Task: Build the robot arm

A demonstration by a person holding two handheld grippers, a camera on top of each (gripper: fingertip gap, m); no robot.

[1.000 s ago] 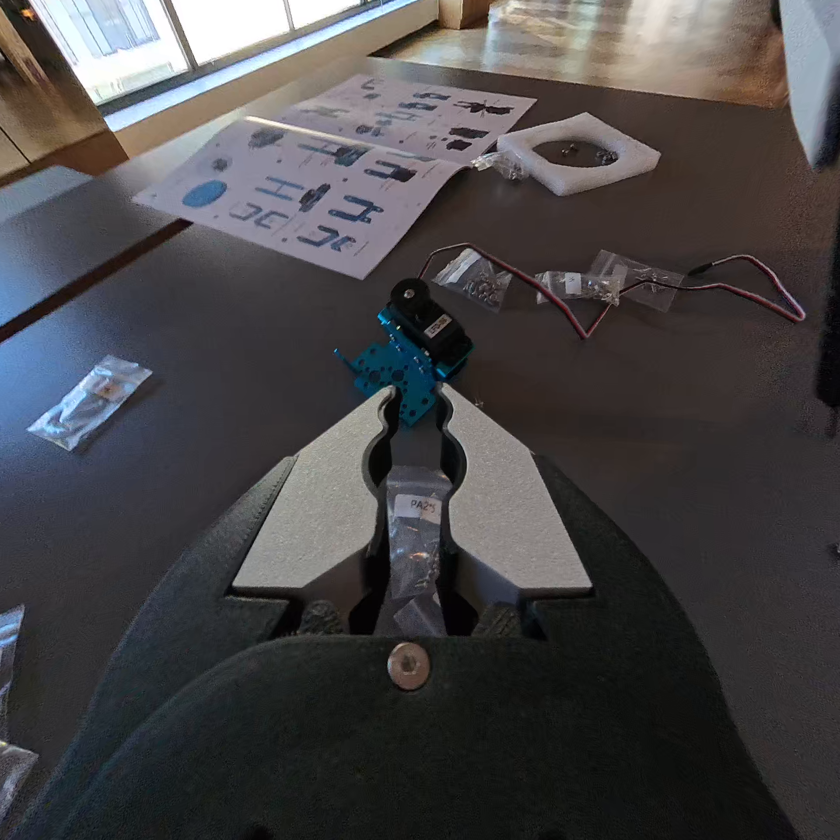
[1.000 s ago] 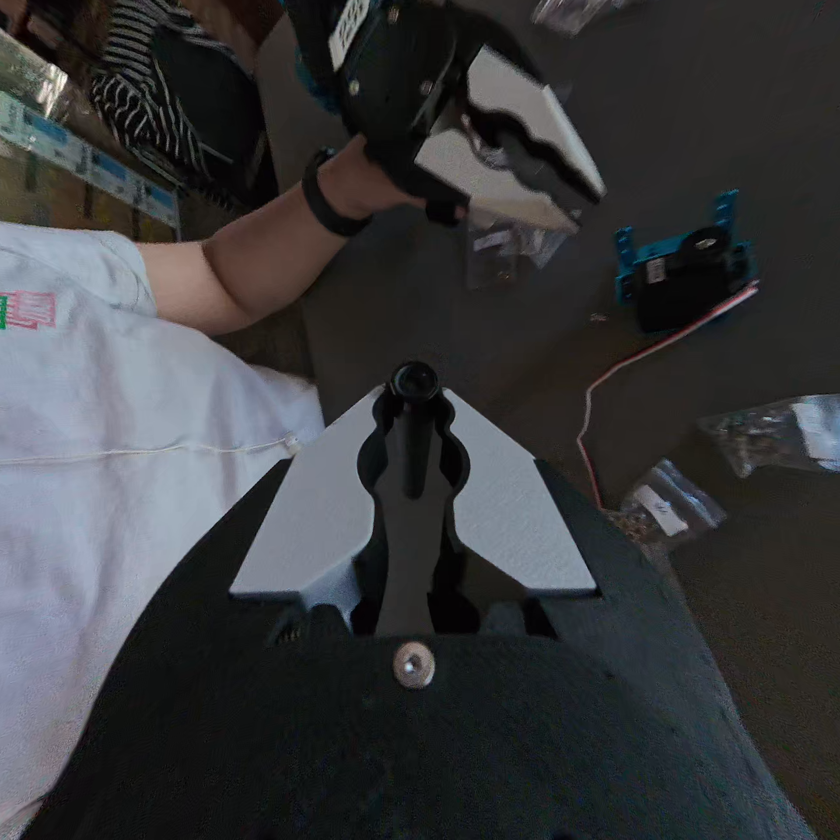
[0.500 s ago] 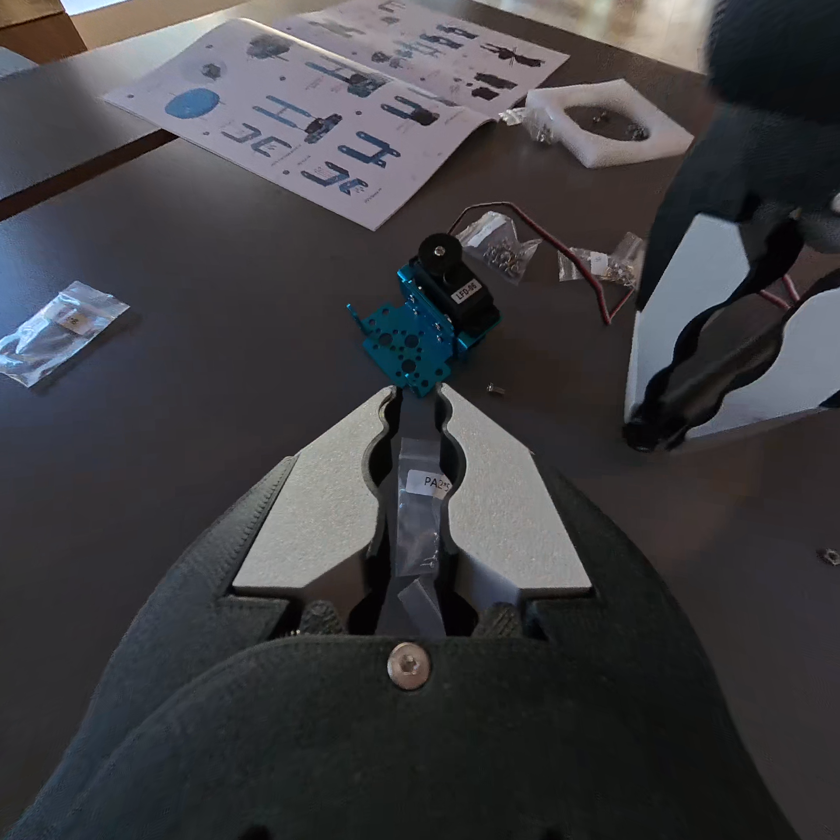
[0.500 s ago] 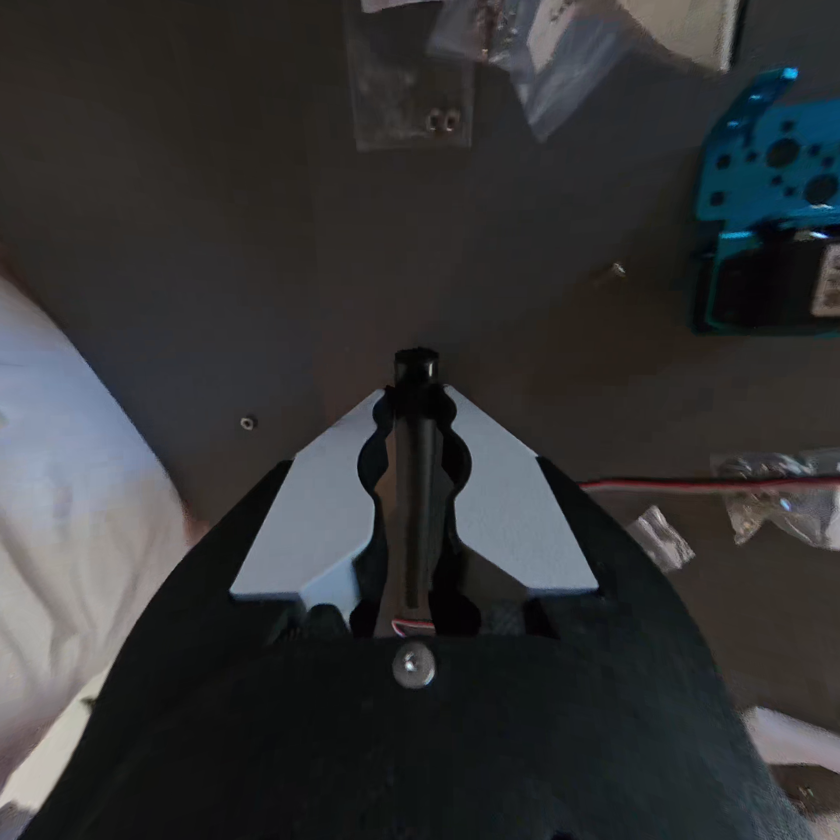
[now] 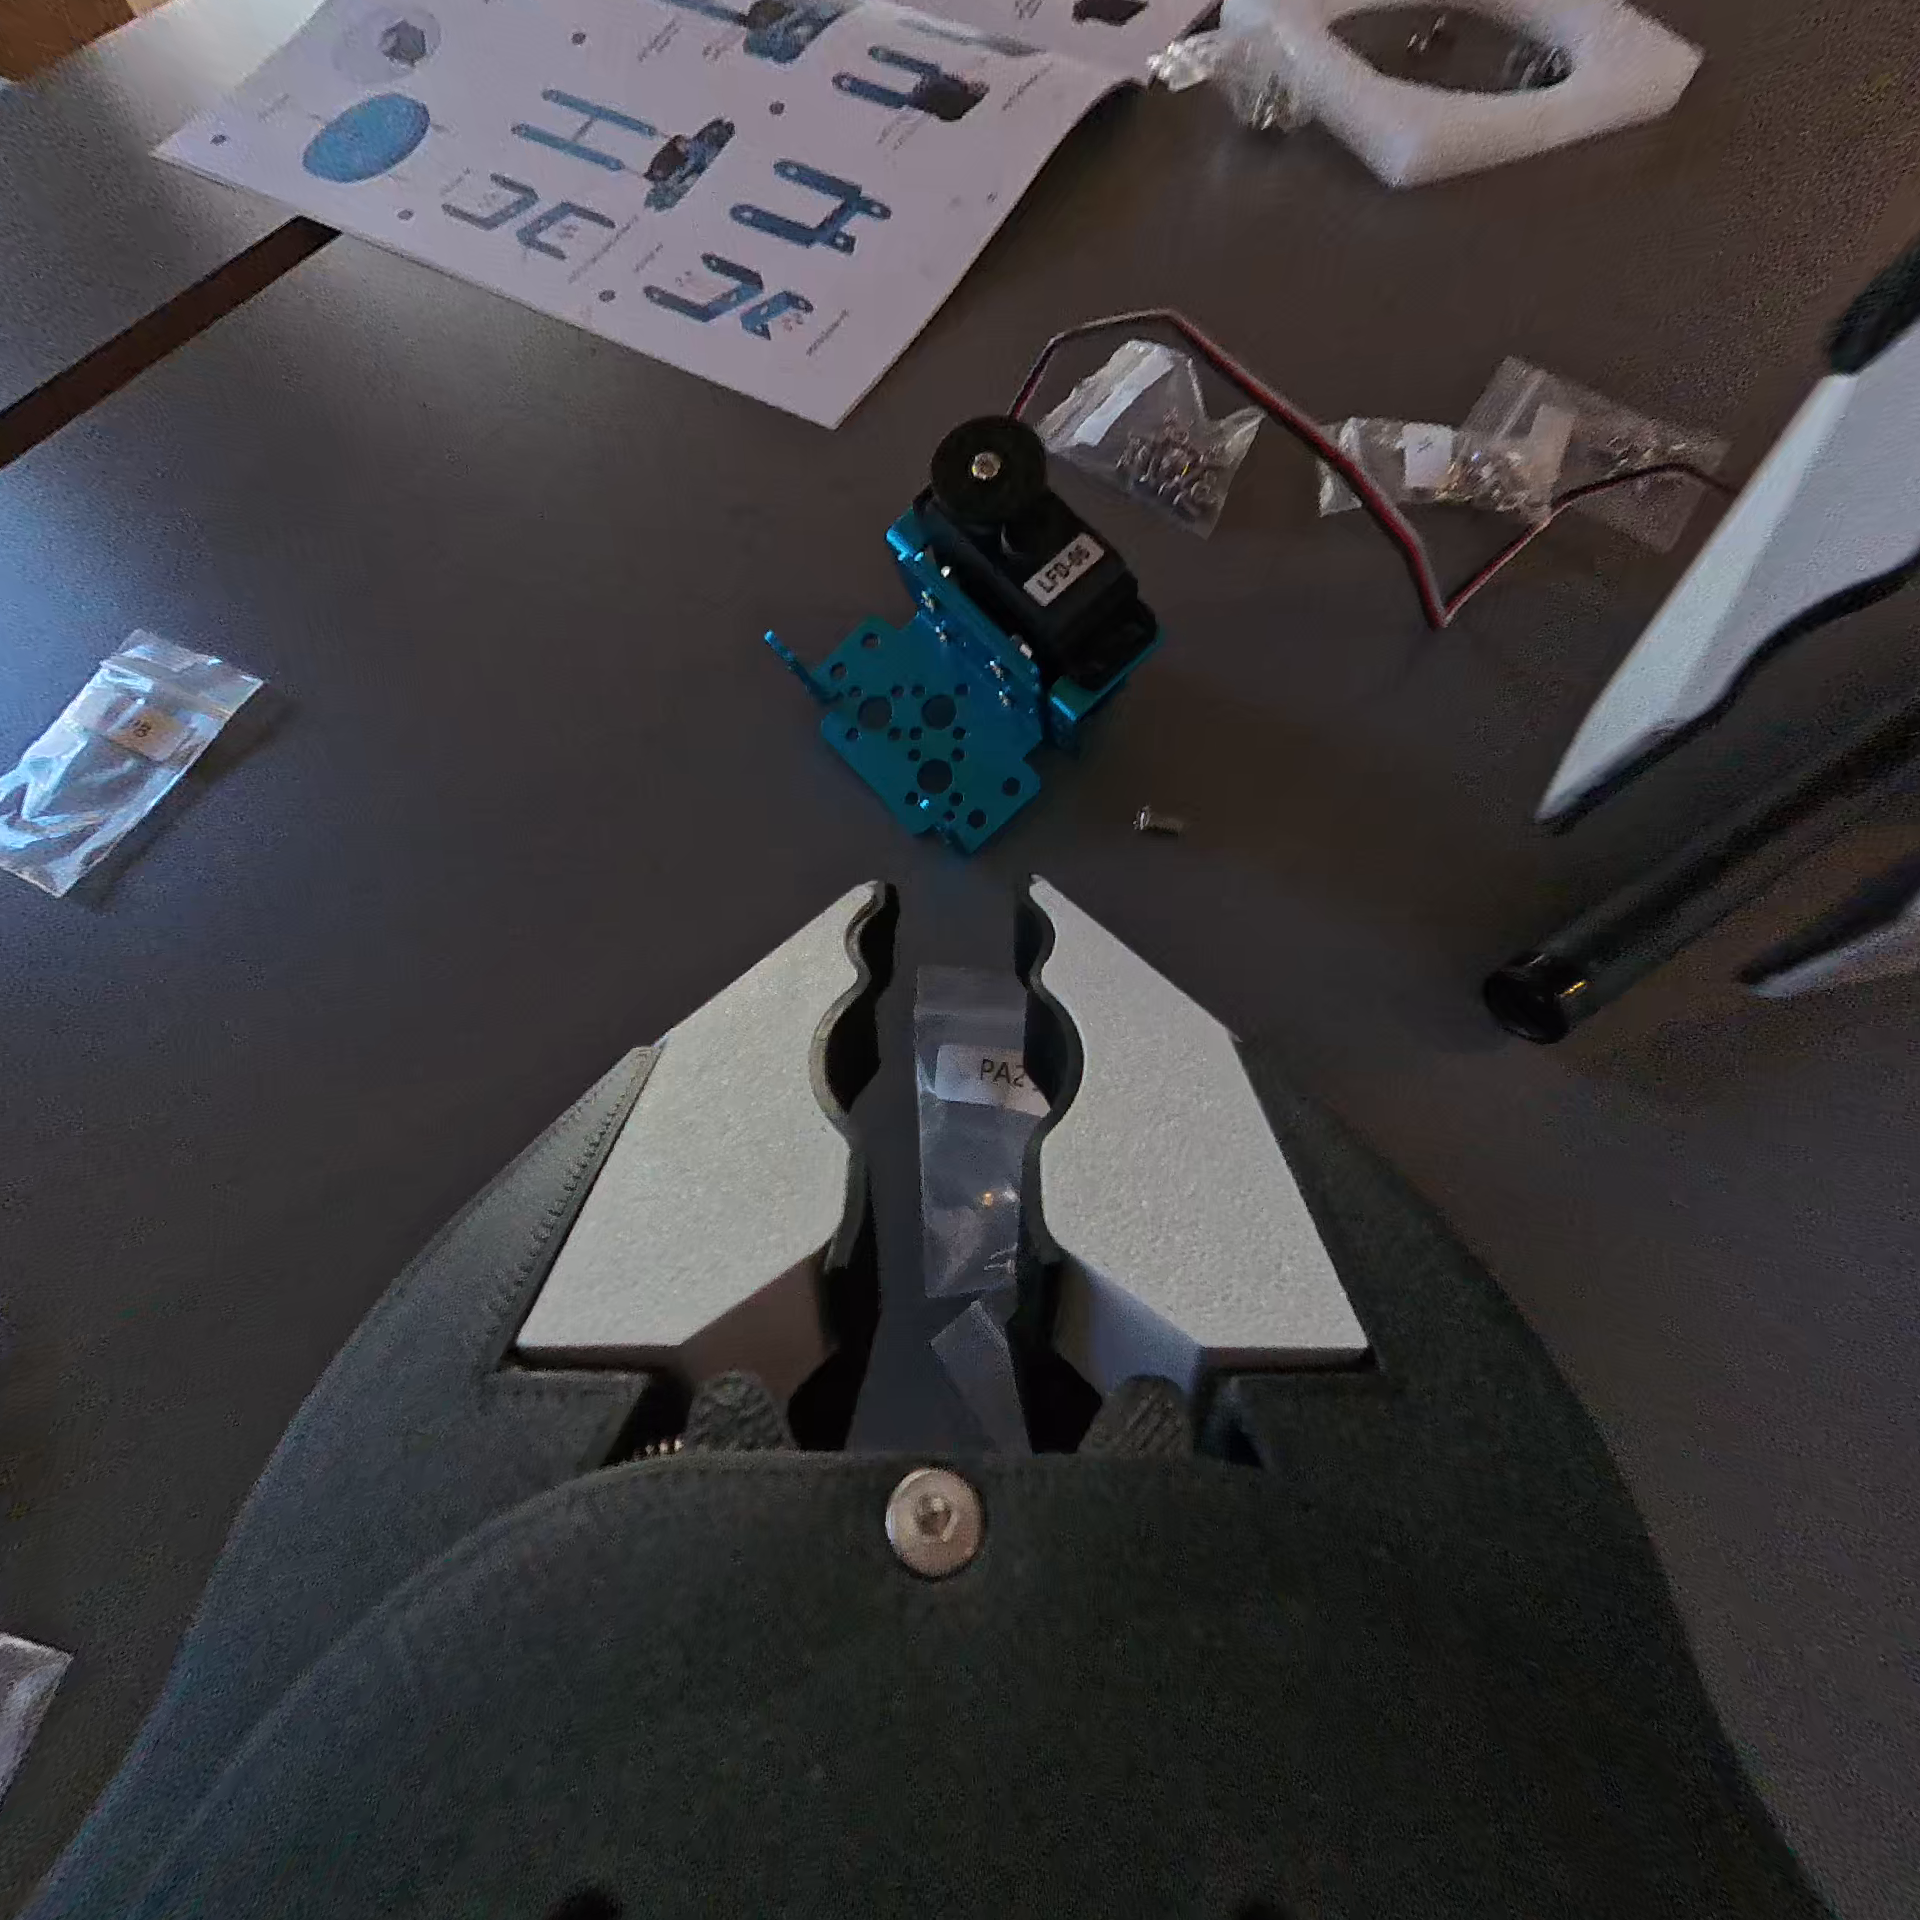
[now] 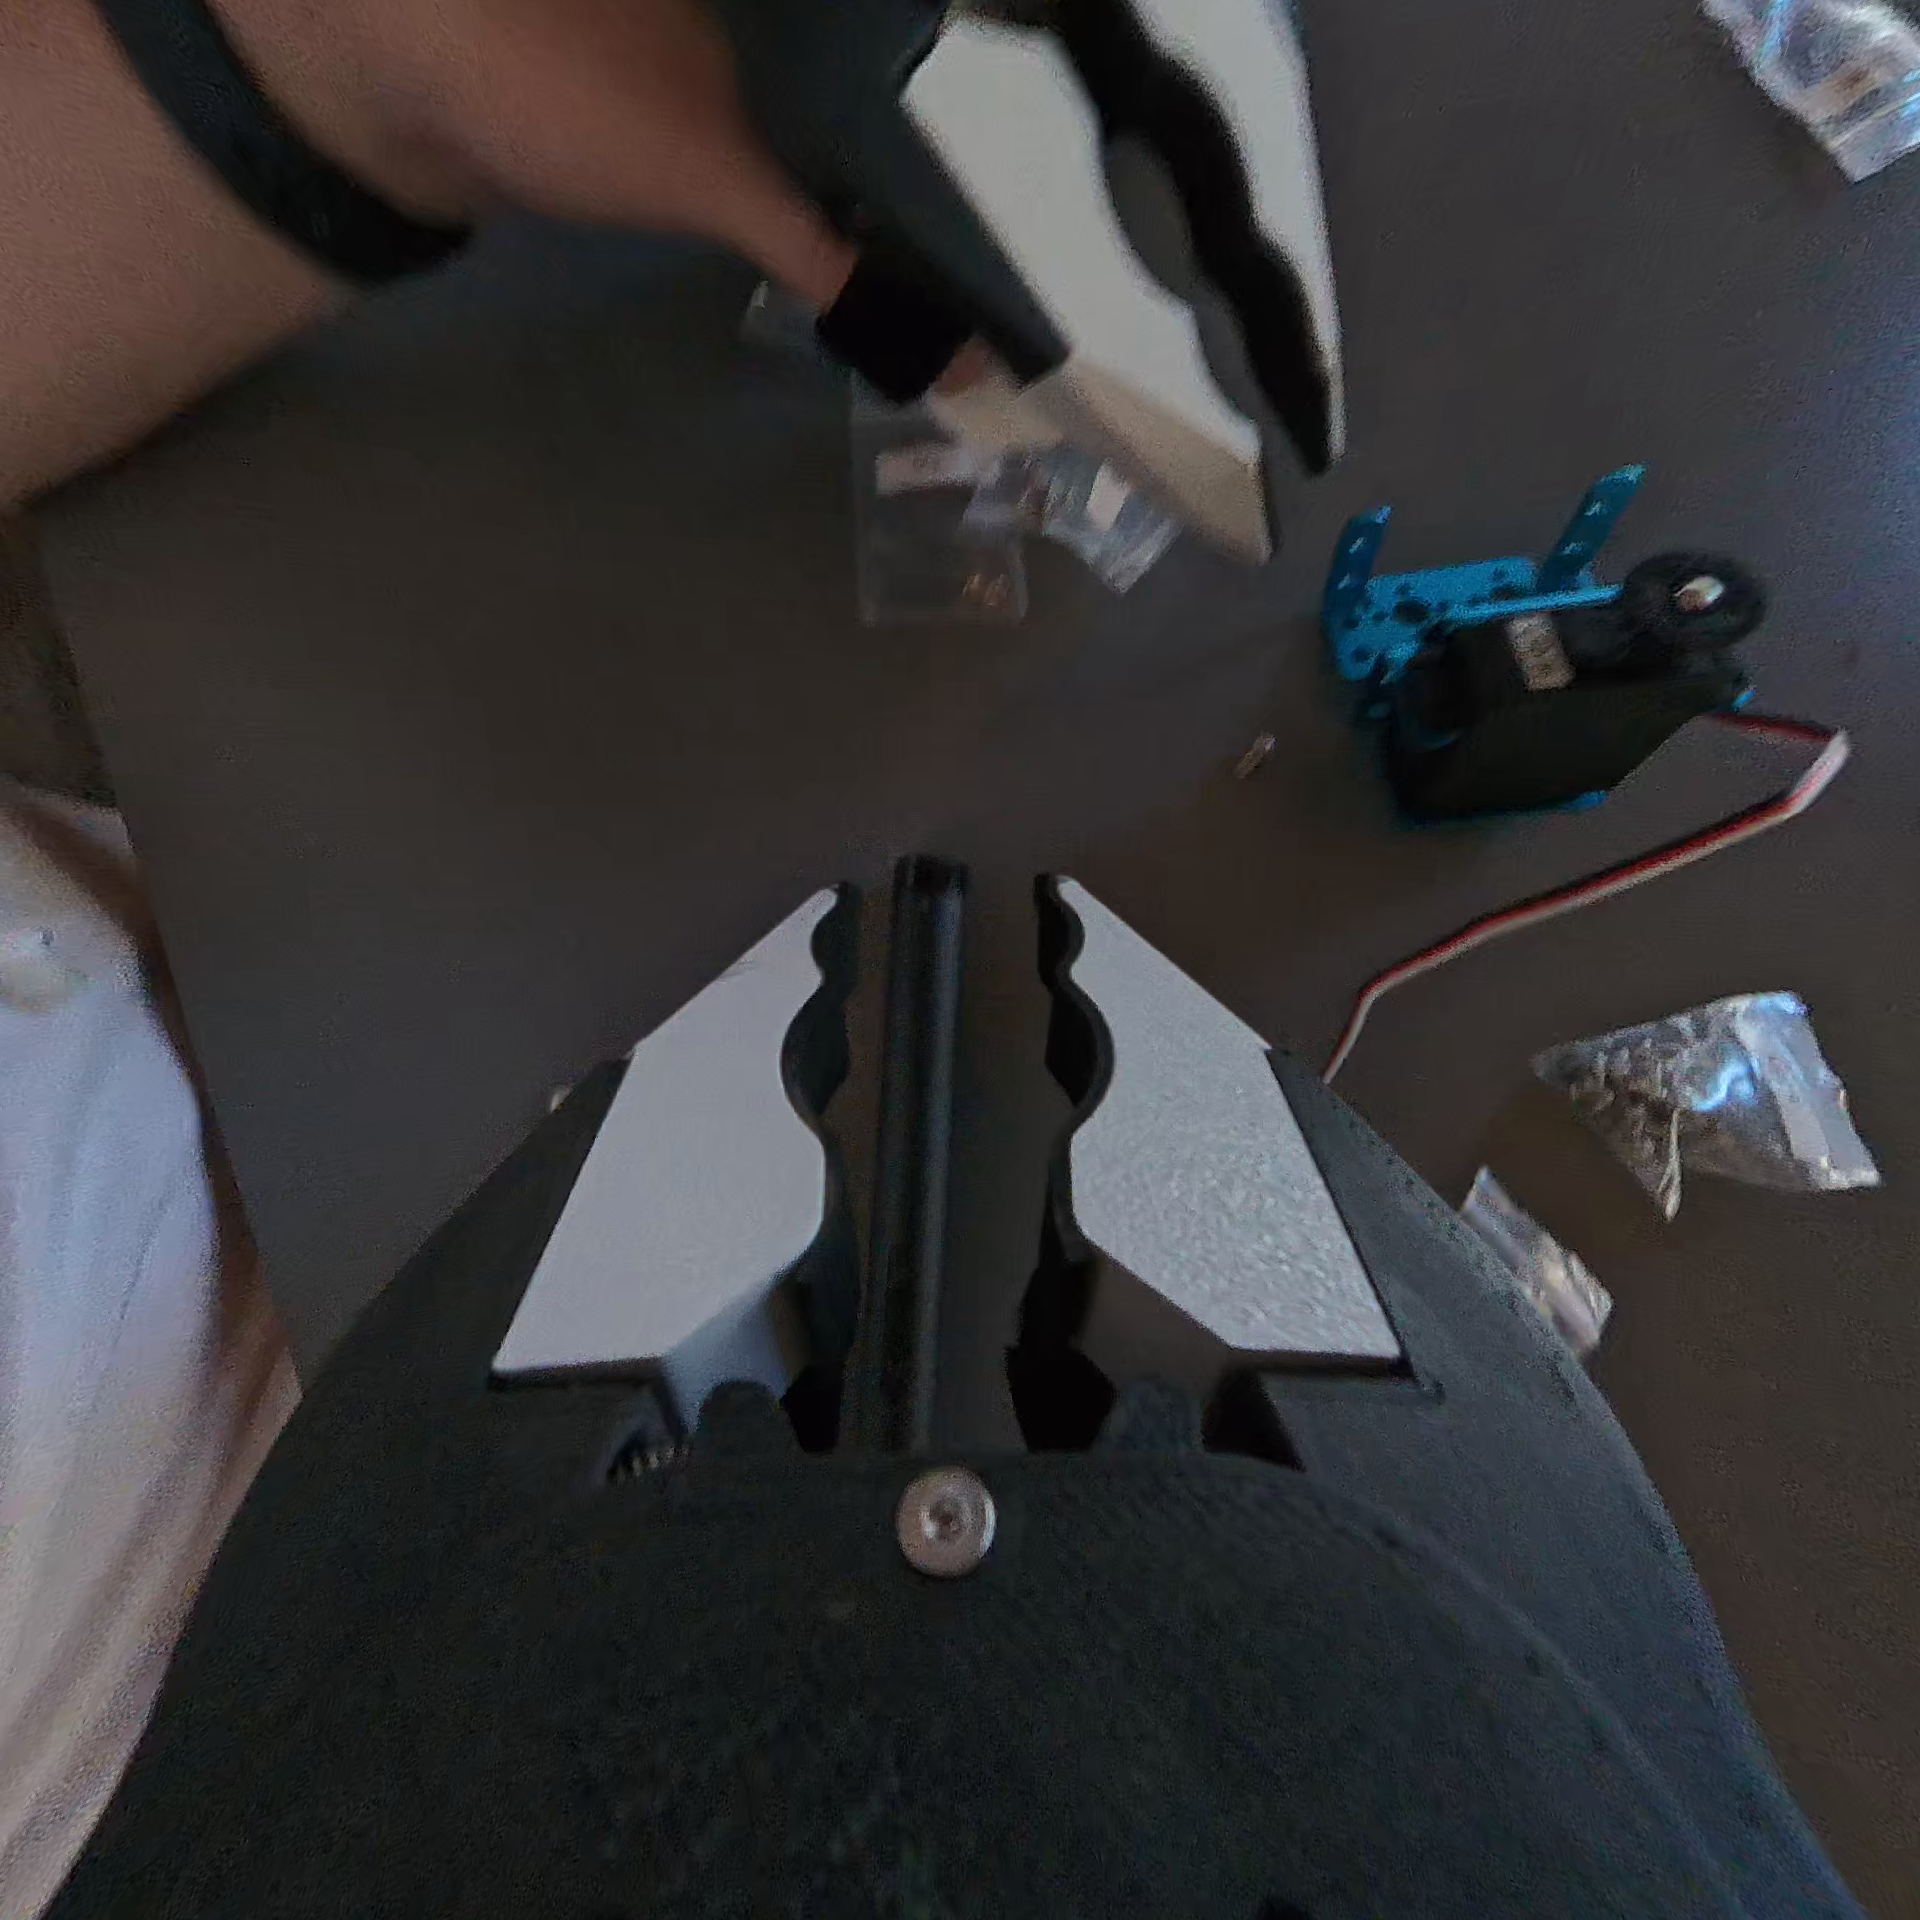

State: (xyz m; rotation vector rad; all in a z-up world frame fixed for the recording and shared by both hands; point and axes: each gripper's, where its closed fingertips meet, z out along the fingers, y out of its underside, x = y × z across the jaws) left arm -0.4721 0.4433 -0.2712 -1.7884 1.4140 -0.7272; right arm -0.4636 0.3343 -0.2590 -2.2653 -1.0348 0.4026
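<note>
Bench [image 5: 436,582]: dark grey-brown, matt top; most of both views is filled by it. A soft pale sheen is cast on the surface at the left of the left wrist view. A dark seam [image 5: 156,322], by which the top is parted from a second grey panel, is seen at the upper left. A sliver of brown wood [image 5: 52,31] is seen in the top left corner.

Blue perforated metal bracket with black servo [image 5: 971,665] sits mid dark desk [image 5: 468,582], just ahead of the left hand-held gripper [image 5: 956,894]. Small loose screw [image 5: 1157,822] just right of it. White printed instruction sheet [image 5: 644,166] behind; white foam frame [image 5: 1455,83] far right. Clear plastic bags of hardware [image 5: 1153,436] behind-right, another clear bag [image 5: 114,748] well left.
</note>
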